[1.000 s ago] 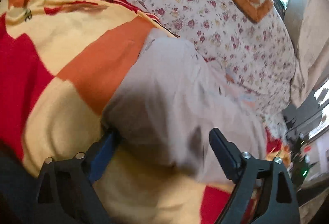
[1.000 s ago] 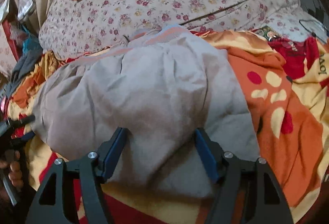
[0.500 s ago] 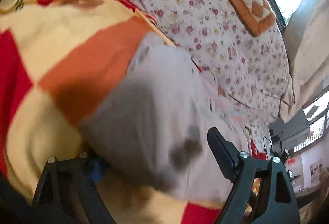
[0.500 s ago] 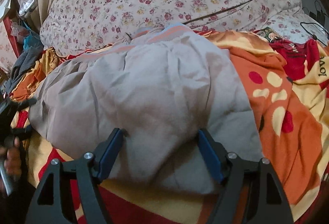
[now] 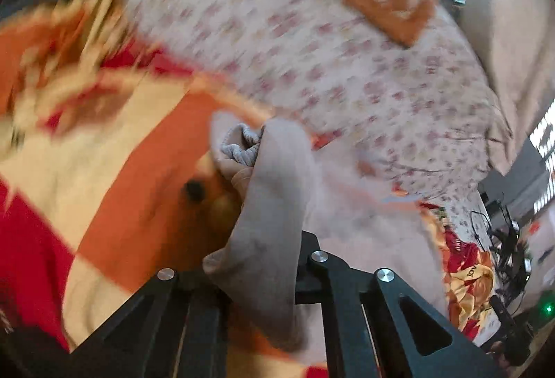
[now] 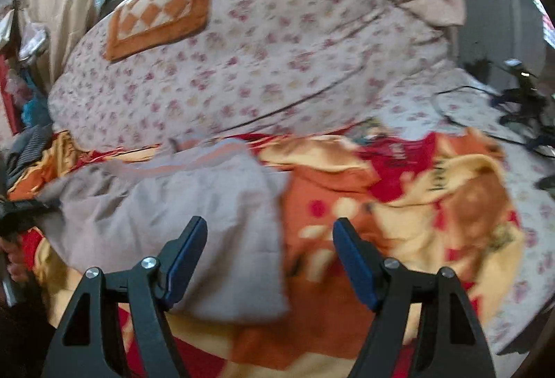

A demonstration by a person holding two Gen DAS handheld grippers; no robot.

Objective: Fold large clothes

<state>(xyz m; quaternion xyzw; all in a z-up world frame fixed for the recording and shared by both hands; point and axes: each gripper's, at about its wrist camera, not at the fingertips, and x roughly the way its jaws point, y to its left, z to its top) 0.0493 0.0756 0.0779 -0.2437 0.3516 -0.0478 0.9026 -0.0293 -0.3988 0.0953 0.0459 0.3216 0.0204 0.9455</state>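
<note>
A large grey garment point(image 6: 180, 208) lies spread on a red, orange and cream blanket point(image 6: 399, 204) on a bed. In the left wrist view my left gripper point(image 5: 256, 260) is shut on a bunched edge of the grey garment point(image 5: 274, 190) and lifts it off the blanket; the fingertips are hidden by cloth. In the right wrist view my right gripper point(image 6: 270, 260) is open and empty, above the garment's right edge. The left gripper also shows at the far left of the right wrist view point(image 6: 20, 208).
A floral quilt point(image 6: 260, 58) with an orange checked cushion point(image 6: 156, 17) is piled behind the garment. Cables and a dark stand point(image 6: 520, 90) lie at the right. Clothes are heaped at the far left point(image 6: 24, 149).
My left gripper has shut on the garment's edge and pulled it up. My right gripper has lifted and moved right, off the cloth, still open.
</note>
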